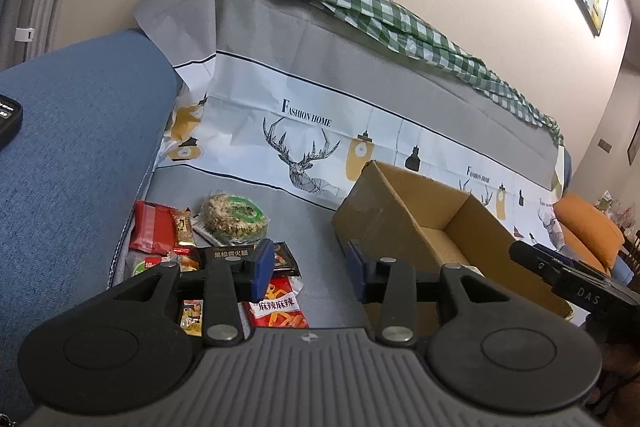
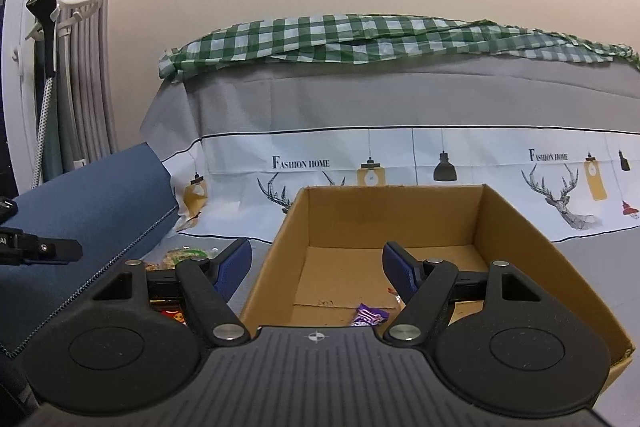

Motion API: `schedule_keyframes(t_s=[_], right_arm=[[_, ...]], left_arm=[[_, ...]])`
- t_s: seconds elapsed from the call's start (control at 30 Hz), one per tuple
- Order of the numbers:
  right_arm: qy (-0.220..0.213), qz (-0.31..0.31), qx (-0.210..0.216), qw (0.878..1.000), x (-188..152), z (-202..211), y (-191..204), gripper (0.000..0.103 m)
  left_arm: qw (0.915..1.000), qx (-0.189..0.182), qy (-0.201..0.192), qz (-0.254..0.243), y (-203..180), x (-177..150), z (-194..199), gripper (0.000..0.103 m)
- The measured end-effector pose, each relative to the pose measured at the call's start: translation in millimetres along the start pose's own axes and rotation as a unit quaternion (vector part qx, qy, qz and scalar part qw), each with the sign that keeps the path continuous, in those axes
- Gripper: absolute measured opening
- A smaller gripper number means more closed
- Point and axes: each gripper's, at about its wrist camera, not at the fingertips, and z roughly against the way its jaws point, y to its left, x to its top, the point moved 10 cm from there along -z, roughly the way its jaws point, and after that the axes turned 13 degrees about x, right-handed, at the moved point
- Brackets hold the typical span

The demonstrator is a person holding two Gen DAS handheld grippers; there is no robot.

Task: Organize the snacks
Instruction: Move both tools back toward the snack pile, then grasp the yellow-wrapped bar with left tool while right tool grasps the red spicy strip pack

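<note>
A pile of snacks lies on the grey sofa cover: a red packet (image 1: 154,227), a round rice cake (image 1: 234,217) with a green label, a black packet (image 1: 244,253) and a red spicy-strip packet (image 1: 280,303). My left gripper (image 1: 309,269) hovers open just right of the pile, with nothing between its blue pads. To its right stands an open cardboard box (image 1: 420,219). My right gripper (image 2: 317,269) is open over the near left wall of the box (image 2: 392,187). A purple wrapper (image 2: 370,315) lies on the box floor. Part of the snack pile (image 2: 184,255) shows left of the box.
A blue sofa armrest (image 1: 80,155) rises left of the pile. The backrest carries a printed deer cover (image 2: 400,155) and a green checked cloth (image 2: 360,35). An orange cushion (image 1: 588,227) lies far right. Curtains (image 2: 88,67) hang at the left wall.
</note>
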Motion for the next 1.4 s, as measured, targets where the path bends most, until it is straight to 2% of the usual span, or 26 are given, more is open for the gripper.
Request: schedule_keyframes(t_s=[0.13, 0.2, 0.27, 0.33, 0.53, 0.7, 0.9, 1.03, 1.13, 1.23, 1.4], right_arm=[[-0.015, 0.033, 0.015, 0.999, 4, 2, 16, 0.071], [-0.024, 0.049, 0.032, 0.998, 6, 3, 26, 0.054], [-0.031, 0.065, 0.048, 0.996, 8, 4, 35, 0.043], [-0.035, 0.078, 0.07, 0.994, 9, 3, 46, 0.038], [-0.02, 0.114, 0.123, 0.986, 2, -5, 80, 0.038], [0.008, 0.12, 0.176, 0.977, -11, -13, 107, 0.038], [0.046, 0.141, 0.224, 0.963, -31, -27, 140, 0.039], [0.086, 0.135, 0.234, 0.959, -48, -48, 151, 0.041], [0.114, 0.12, 0.237, 0.957, -59, -63, 152, 0.047], [0.139, 0.104, 0.227, 0.958, -69, -80, 149, 0.054], [0.173, 0.084, 0.208, 0.959, -86, -105, 142, 0.061]], left_arm=[[1.0, -0.001, 0.005, -0.002, -1, -1, -2, 0.044], [1.0, -0.002, 0.007, -0.005, -3, -1, -4, 0.044], [0.9999, -0.002, 0.008, -0.009, -6, -2, -5, 0.044], [0.9999, 0.0, 0.007, -0.01, -7, -2, -6, 0.044], [0.9998, 0.013, 0.012, -0.009, -5, -3, -11, 0.042], [0.9993, 0.028, 0.023, -0.006, 0, -4, -19, 0.032], [0.9984, 0.047, 0.02, 0.024, 14, 1, -23, 0.027], [0.9949, 0.089, 0.011, 0.047, 31, 4, -24, 0.027], [0.9912, 0.121, 0.009, 0.052, 40, 7, -26, 0.027], [0.9866, 0.153, 0.02, 0.051, 48, 6, -33, 0.027], [0.9813, 0.18, 0.057, 0.034, 53, -3, -51, 0.03]])
